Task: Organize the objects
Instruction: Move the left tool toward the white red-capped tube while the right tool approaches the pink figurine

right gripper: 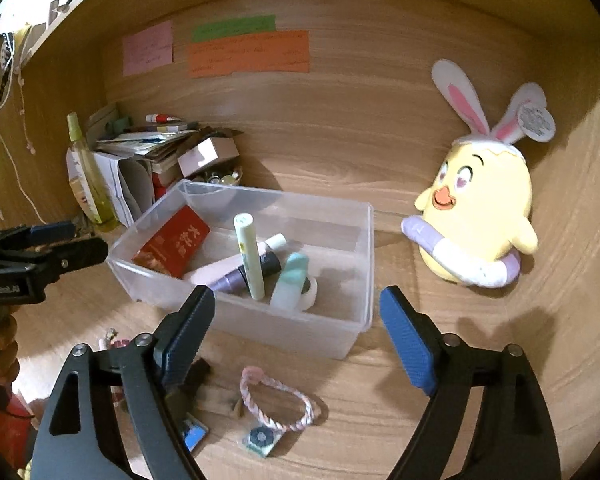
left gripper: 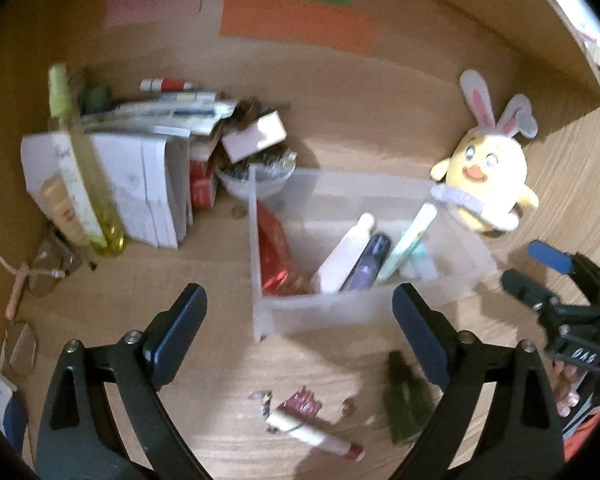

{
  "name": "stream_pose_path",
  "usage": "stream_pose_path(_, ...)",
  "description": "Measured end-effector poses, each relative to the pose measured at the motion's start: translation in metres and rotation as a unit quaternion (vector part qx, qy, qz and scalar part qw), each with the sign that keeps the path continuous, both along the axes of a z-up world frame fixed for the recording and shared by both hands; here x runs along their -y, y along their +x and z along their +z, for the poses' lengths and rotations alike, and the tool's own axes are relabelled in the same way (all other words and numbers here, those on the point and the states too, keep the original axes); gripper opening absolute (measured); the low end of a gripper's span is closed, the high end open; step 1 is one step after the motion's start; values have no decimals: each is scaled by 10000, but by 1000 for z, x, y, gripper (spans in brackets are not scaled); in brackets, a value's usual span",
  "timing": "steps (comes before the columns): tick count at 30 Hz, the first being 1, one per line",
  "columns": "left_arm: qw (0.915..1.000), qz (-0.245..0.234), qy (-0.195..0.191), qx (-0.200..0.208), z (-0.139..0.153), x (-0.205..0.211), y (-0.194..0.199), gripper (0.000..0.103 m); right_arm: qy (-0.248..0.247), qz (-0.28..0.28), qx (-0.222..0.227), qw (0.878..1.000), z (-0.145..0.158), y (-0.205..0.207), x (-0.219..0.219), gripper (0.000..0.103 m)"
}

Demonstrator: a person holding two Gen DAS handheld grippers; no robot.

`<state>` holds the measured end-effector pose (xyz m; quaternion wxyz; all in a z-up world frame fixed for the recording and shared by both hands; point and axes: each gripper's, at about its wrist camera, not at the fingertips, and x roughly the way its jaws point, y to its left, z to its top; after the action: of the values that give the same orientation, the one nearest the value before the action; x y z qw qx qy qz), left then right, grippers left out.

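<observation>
Left gripper [left gripper: 300, 320]: jaws wide, nothing between them. Right gripper [right gripper: 296, 332]: jaws wide, also empty. Clear plastic bin [right gripper: 352, 280] sits on the wooden surface [right gripper: 380, 420], near both grippers. Inside it: red booklet [right gripper: 172, 246], pale green tube [right gripper: 249, 254], purple tube [right gripper: 232, 280], mint-capped bottle [right gripper: 290, 282]. Outside it, on the surface in front: pink-and-white twisted cord bracelet [right gripper: 278, 402], small patterned square tile [right gripper: 262, 438]. Yellow chick plush with rabbit ears [right gripper: 480, 208] stands right of the bin.
</observation>
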<state>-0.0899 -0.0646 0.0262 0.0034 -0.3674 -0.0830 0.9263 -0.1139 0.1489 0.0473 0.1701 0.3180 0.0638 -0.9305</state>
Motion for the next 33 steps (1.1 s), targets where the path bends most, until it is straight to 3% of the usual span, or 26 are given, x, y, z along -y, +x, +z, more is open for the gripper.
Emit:
stream_pose_path(4, 9995, -21, 129, 283, -19, 4, 5, 95, 42, -4, 109, 9999, -10, 8, -6, 83)
stream_pose_path(8, 9986, -29, 11, 528, -38, 2, 14, 95, 91, 13, 267, 9996, -23, 14, -9, 83)
stream_pose_path(11, 9969, -106, 199, 753, -51, 1, 22, 95, 73, 12, 417, 9991, -33, 17, -11, 83)
stream_pose_path(17, 9963, -25, -121, 845, -66, -8, 39, 95, 148, -22, 646, 9978, -51, 21, -11, 83)
stream_pose_path(21, 9952, -34, -41, 974, -76, -9, 45, 95, 79, 25, 709, 9974, -53, 24, -10, 83)
stream_pose_path(33, 9951, 171, -117, 970, -87, 1, 59, 93, 365, 1091, 594, 9916, -44, 25, 73, 80)
